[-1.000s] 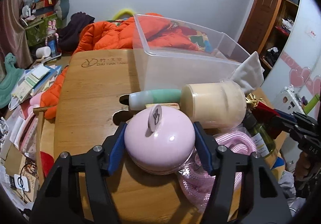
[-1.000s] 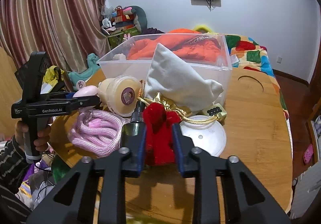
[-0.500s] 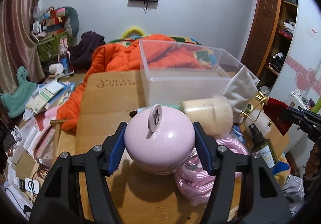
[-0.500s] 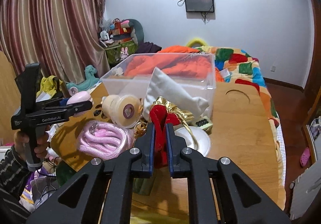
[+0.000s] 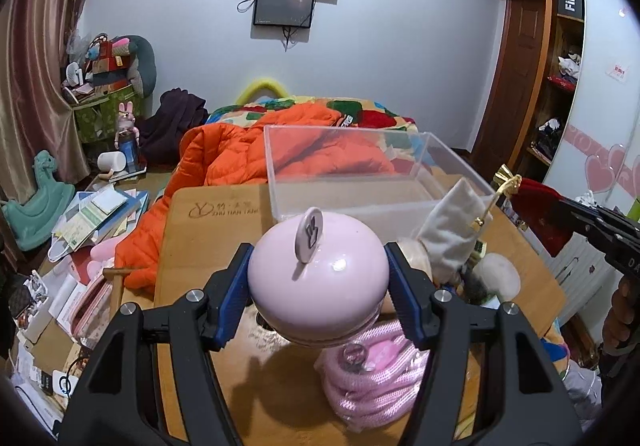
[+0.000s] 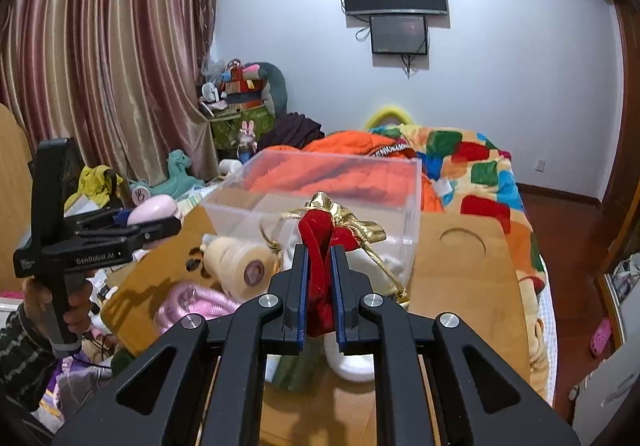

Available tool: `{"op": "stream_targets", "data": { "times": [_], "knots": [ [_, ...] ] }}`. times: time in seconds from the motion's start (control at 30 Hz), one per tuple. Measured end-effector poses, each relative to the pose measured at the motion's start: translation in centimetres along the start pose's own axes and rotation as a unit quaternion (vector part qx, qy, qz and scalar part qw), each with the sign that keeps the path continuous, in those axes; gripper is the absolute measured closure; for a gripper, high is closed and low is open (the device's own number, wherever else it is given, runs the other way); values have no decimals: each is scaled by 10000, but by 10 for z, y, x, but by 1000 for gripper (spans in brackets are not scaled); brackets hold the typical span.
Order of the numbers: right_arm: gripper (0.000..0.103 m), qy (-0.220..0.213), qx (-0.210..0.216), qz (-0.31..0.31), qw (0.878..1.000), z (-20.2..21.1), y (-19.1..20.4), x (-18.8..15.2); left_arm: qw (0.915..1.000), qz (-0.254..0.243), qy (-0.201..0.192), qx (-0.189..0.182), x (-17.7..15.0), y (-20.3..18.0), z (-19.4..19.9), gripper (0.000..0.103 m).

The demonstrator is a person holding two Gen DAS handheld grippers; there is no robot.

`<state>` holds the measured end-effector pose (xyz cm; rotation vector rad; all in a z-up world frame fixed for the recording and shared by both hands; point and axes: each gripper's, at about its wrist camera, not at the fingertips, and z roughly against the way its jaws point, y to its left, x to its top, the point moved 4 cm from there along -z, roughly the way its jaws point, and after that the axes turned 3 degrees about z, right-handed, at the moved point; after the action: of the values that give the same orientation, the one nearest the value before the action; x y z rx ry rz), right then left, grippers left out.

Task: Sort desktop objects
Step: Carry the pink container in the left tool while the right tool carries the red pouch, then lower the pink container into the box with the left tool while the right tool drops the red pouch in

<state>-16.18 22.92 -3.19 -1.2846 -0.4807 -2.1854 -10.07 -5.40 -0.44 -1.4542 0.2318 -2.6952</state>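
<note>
Above the wooden table [image 5: 208, 230], left gripper [image 5: 318, 278] clamps a pink dome [image 5: 318, 278]; right gripper [image 6: 319, 278] pinches what looks like a red pouch [image 6: 318, 238]

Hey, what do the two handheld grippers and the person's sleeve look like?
Both the left gripper and right gripper are matte black frames with silver bolts and blue finger pads. White "GenRobot.AI" lettering marks the left one's side. The dark sleeve has pale stripes.
</note>
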Motion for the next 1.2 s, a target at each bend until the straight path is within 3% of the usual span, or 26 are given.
{"op": "stream_targets", "data": {
  "times": [0.77, 1.2],
  "knots": [
    [94, -100, 52, 156, 9998, -49, -26, 46, 9995, -253, -68, -146, 70, -15, -42, 40],
    [94, 230, 129, 231, 9994, -100, -49, 66, 9977, -563, 341, -186, 93, -25, -92, 40]
  ]
}}
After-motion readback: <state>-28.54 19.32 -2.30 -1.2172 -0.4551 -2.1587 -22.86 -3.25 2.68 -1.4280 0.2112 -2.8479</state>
